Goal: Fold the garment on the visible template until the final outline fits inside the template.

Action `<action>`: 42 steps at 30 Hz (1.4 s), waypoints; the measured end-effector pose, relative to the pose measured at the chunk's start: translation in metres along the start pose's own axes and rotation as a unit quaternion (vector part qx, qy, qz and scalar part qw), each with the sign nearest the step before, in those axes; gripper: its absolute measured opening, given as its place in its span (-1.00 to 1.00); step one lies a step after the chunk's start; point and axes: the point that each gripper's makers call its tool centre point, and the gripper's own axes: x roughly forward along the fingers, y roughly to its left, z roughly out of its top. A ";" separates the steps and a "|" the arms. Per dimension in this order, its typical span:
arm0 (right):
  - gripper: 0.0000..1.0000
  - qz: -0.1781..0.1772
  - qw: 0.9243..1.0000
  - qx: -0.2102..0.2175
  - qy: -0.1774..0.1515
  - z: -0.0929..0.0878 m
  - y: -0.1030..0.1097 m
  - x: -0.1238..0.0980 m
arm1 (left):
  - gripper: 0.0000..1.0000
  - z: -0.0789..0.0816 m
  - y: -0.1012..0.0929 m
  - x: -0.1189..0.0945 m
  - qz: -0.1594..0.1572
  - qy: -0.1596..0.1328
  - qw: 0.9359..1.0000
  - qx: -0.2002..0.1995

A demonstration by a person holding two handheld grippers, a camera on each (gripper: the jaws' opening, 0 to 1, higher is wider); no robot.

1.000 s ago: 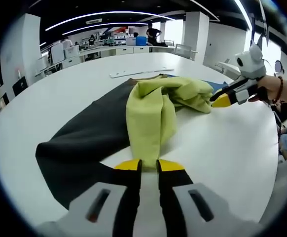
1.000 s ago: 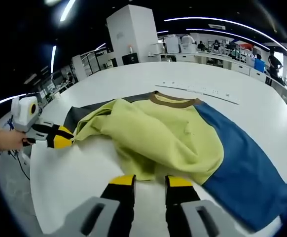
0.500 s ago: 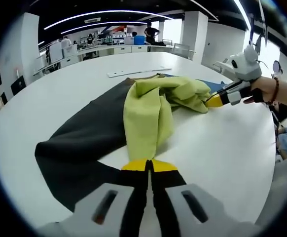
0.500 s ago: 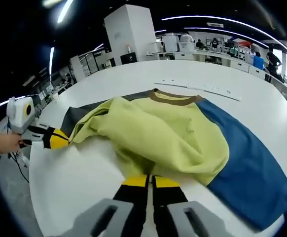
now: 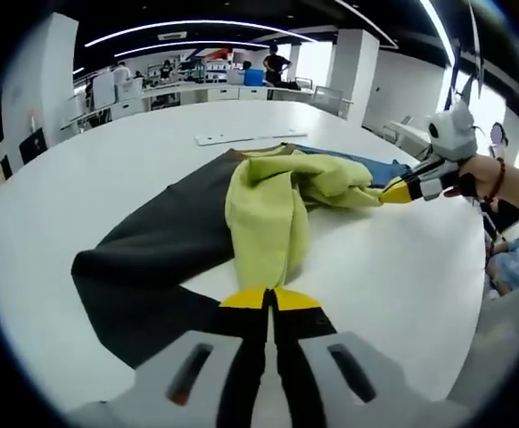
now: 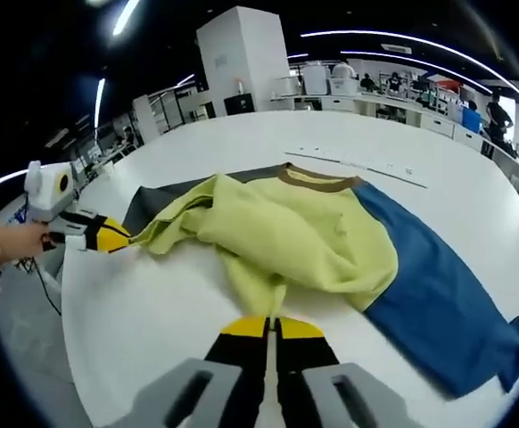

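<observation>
White round table [image 5: 402, 267], rumpled soft garment [image 6: 304, 236]

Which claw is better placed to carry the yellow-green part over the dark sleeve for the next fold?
Probably the right claw: it is shut on the yellow-green hem of the garment, opposite the dark sleeve. The left claw already sits beside that sleeve.

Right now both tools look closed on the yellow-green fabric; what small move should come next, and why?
Probably lift both corners together and carry them toward the brown collar. The left tool and right tool each appear to pinch an edge of the garment, whose yellow-green body lies bunched over the dark sleeve instead of flat, so the fold is unfinished.
</observation>
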 end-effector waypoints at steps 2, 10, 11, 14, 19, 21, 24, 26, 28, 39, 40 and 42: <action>-1.00 -0.003 1.000 0.004 -0.004 -0.002 0.000 -0.007 | -1.00 0.000 -0.002 -0.004 -0.002 -0.001 1.000 -0.001; -1.00 -0.016 1.000 0.004 -0.005 -0.020 0.006 -0.037 | -1.00 -0.004 -0.016 -0.024 -0.030 -0.003 1.000 -0.007; -1.00 -0.018 1.000 0.010 -0.006 -0.025 0.007 -0.042 | -1.00 -0.005 -0.018 -0.026 -0.032 -0.003 0.999 -0.005; -1.00 -0.021 1.000 0.018 -0.008 -0.036 0.010 -0.051 | -1.00 -0.008 -0.023 -0.032 -0.043 0.001 0.999 -0.009; -1.00 -0.030 0.999 0.034 -0.002 -0.056 0.011 -0.067 | -1.00 -0.011 -0.028 -0.041 -0.049 0.000 0.999 -0.009; -1.00 -0.034 0.999 0.036 -0.001 -0.060 0.011 -0.072 | -1.00 -0.011 -0.031 -0.043 -0.052 -0.001 0.999 -0.009; -1.00 -0.045 0.998 0.034 0.000 -0.066 0.009 -0.082 | -1.00 -0.014 -0.035 -0.047 -0.057 0.002 0.998 -0.004; -1.00 -0.057 0.998 0.036 0.001 -0.071 0.007 -0.088 | -1.00 -0.017 -0.038 -0.051 -0.060 0.004 0.998 -0.003; -1.00 -0.063 0.997 0.034 0.002 -0.075 0.007 -0.093 | -1.00 -0.019 -0.041 -0.055 -0.063 0.004 0.998 -0.001; -1.00 -0.080 0.995 0.056 -0.002 -0.096 0.011 -0.111 | -1.00 -0.036 -0.044 -0.074 -0.063 0.016 0.998 -0.018; -1.00 -0.083 0.995 0.056 -0.001 -0.098 0.012 -0.113 | -1.00 -0.037 -0.044 -0.076 -0.062 0.016 0.998 -0.019; -1.00 -0.090 0.994 0.057 0.001 -0.103 0.012 -0.117 | -1.00 -0.038 -0.043 -0.081 -0.059 0.016 0.998 -0.021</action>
